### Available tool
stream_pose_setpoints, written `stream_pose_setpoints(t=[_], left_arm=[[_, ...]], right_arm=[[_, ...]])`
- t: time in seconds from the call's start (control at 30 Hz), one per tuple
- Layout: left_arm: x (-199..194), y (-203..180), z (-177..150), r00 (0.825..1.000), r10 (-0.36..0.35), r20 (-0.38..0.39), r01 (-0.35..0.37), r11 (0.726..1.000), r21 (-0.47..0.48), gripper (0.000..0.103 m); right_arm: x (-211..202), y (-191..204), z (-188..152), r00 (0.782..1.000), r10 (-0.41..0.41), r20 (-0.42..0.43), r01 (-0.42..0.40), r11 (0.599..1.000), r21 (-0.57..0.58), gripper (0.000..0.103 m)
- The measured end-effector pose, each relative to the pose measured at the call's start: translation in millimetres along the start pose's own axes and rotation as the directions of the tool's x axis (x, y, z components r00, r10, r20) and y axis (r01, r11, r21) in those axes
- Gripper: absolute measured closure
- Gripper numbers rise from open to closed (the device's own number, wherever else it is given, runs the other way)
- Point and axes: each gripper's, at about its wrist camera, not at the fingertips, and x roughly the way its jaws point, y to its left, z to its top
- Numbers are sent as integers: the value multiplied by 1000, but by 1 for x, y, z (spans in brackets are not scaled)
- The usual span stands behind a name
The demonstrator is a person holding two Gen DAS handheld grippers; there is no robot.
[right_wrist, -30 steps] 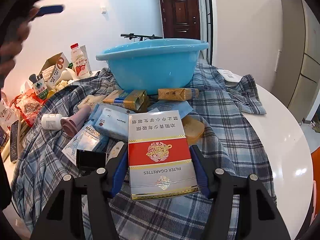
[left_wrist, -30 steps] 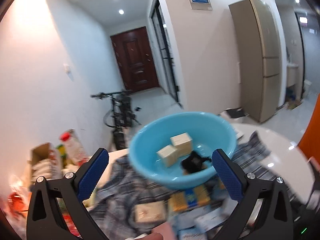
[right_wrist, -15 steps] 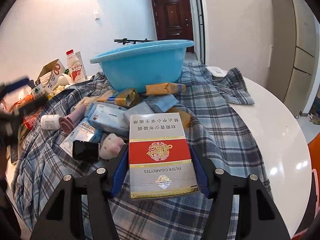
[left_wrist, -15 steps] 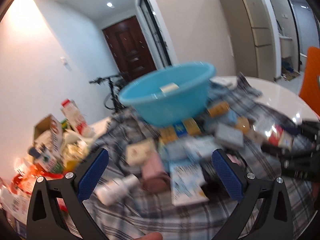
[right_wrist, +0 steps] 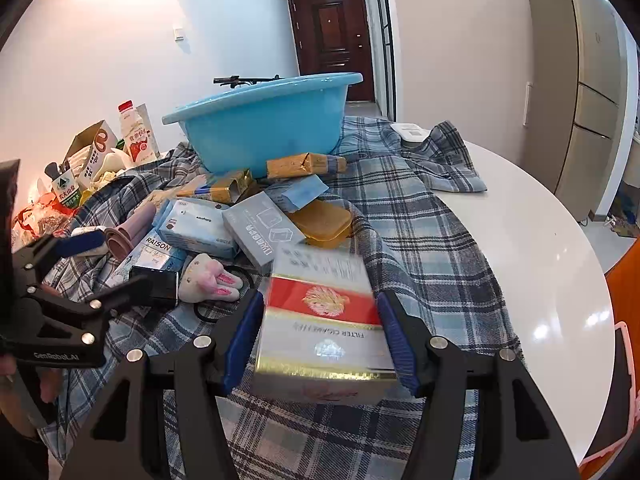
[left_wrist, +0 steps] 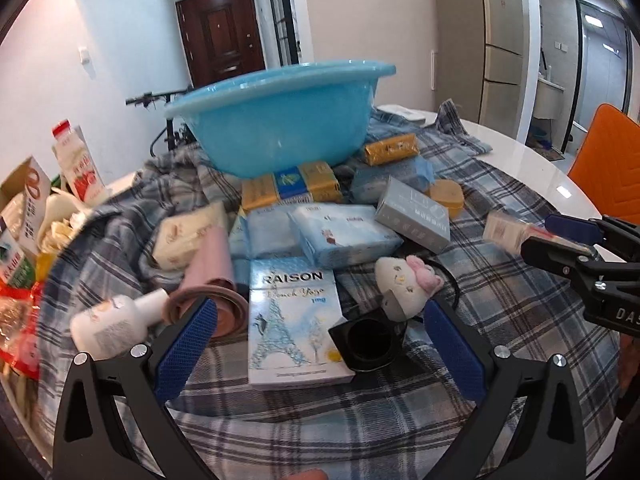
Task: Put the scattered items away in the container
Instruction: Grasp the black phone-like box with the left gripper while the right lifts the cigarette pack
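Observation:
A blue plastic basin (left_wrist: 280, 120) (right_wrist: 264, 124) stands at the back of a plaid cloth. Boxes, tissue packs, a pink cup (left_wrist: 212, 276), a white bottle (left_wrist: 112, 324) and a plush toy (left_wrist: 404, 284) lie scattered in front of it. My left gripper (left_wrist: 320, 340) is open and empty, low over a light-blue RAISON carton (left_wrist: 294, 320) and a black box (left_wrist: 368, 342). My right gripper (right_wrist: 320, 340) is shut on a red-and-silver cigarette carton (right_wrist: 324, 320), held just above the cloth. The right gripper also shows in the left wrist view (left_wrist: 576, 248).
Milk cartons (left_wrist: 76, 168), snack bags and boxes crowd the table's left side. A white round table (right_wrist: 540, 264) edge lies to the right, with an orange chair (left_wrist: 612, 176) beyond it. A white device (right_wrist: 412, 132) sits on the cloth behind the basin.
My left gripper has come down from above the basin to low over the scattered items. My right gripper still holds the carton, which has tilted and shifted slightly.

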Motion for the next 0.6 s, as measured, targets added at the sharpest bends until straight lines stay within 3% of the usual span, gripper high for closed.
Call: stream_pose_setpoints(t=[0.2,0.33,0.5,0.53,0.6], left_arm=[[6,-8,-4,1000,-14,-23,15,1000,27,1],[13,-9,-6,998,-26,-54,28,999,27,25],[14,-10,-7,998,-15,-60,18,999,35,26],[14,-11,-7,998,-12,-60,15,999,38,26],[14,-11,-7,998,-12,-59,14,999,40,32]], right_arm=[[1,0,-1,1000,3,-5,-3,1000,1,41],[3,2,-2,1000,-2,-17,2,1000,-2,41],[10,9,-5,998,-17,-67,16,1000,-25,40],[12,12,-5,997,-23,-77,21,999,-30,38],[18,15,-6,994,-26,-109,21,999,-40,21]])
